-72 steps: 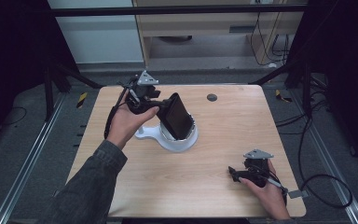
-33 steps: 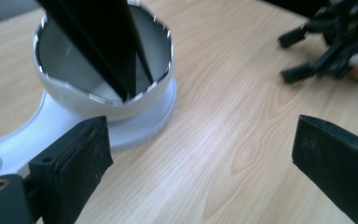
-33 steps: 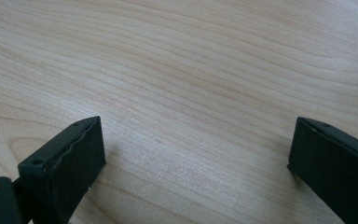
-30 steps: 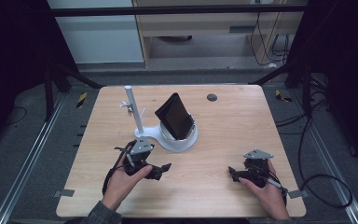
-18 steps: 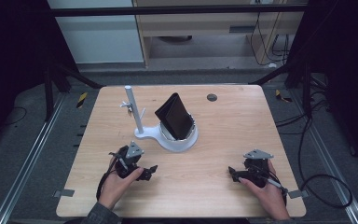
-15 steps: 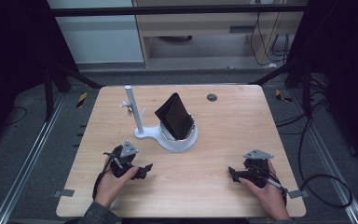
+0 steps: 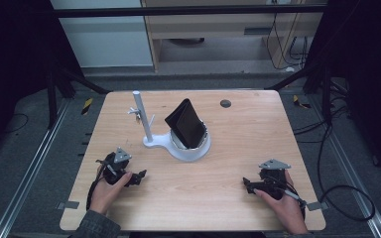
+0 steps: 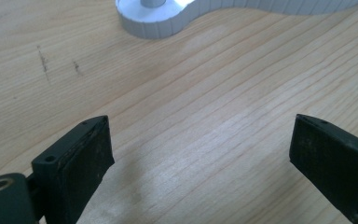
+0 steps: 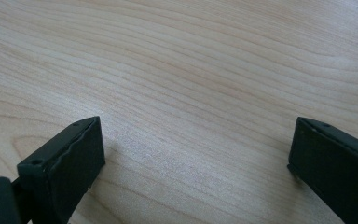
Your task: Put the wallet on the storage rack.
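A white stand [image 7: 192, 150] sits mid-table, with an upright post [image 7: 143, 117] on its left lobe. A black folded case [image 7: 186, 124] leans in its round cup. My left gripper [image 7: 140, 177] rests on the wood near the front left, open, with nothing between its fingers. In the left gripper view the jaws [image 8: 200, 140] stand wide apart over bare wood, and the ribbed white base [image 8: 158, 23] of the stand lies ahead. My right gripper [image 7: 248, 186] lies at the front right, also open and empty, its jaws [image 9: 196, 144] spread over bare wood.
A small dark round disc [image 7: 225, 103] sits near the back edge of the wooden table [image 7: 258, 139]. Black frame bars and cables surround the table, and a cabinet stands behind it.
My left gripper came away from the stand's post at the back left, down to the front left of the table, then drifted a little further left. The right gripper has stayed put.
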Demonstrator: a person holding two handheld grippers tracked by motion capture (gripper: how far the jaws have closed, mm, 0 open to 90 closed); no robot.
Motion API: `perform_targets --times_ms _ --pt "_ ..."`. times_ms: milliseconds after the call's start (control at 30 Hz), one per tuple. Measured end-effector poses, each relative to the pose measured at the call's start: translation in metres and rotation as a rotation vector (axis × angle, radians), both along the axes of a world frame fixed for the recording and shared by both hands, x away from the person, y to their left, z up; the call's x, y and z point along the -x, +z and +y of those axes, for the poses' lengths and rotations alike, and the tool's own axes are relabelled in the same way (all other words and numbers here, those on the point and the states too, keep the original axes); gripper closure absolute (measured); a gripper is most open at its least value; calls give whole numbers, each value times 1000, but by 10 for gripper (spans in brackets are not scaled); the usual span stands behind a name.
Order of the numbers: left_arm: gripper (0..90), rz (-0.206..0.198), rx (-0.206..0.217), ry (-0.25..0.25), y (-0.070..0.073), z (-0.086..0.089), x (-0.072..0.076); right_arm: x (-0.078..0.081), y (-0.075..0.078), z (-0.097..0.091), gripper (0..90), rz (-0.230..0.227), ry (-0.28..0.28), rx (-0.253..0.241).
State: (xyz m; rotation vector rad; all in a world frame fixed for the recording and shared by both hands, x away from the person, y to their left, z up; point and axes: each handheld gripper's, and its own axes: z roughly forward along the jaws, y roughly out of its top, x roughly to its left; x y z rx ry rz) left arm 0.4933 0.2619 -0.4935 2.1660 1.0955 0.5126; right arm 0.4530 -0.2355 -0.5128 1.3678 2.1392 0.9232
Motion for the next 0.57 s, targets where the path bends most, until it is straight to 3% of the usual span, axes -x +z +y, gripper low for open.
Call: perform_targets --times_ms 200,233,367,567 --pt "52 44 -14 22 -7 4 -6 0 0 0 33 1 0 0" --pt "41 53 3 22 -9 6 -8 0 0 0 32 1 0 0" --pt "26 5 31 47 -14 14 -9 0 0 0 29 3 -1 -1" --pt "2 2 33 54 -15 14 -8 0 0 1 29 3 -2 -2"
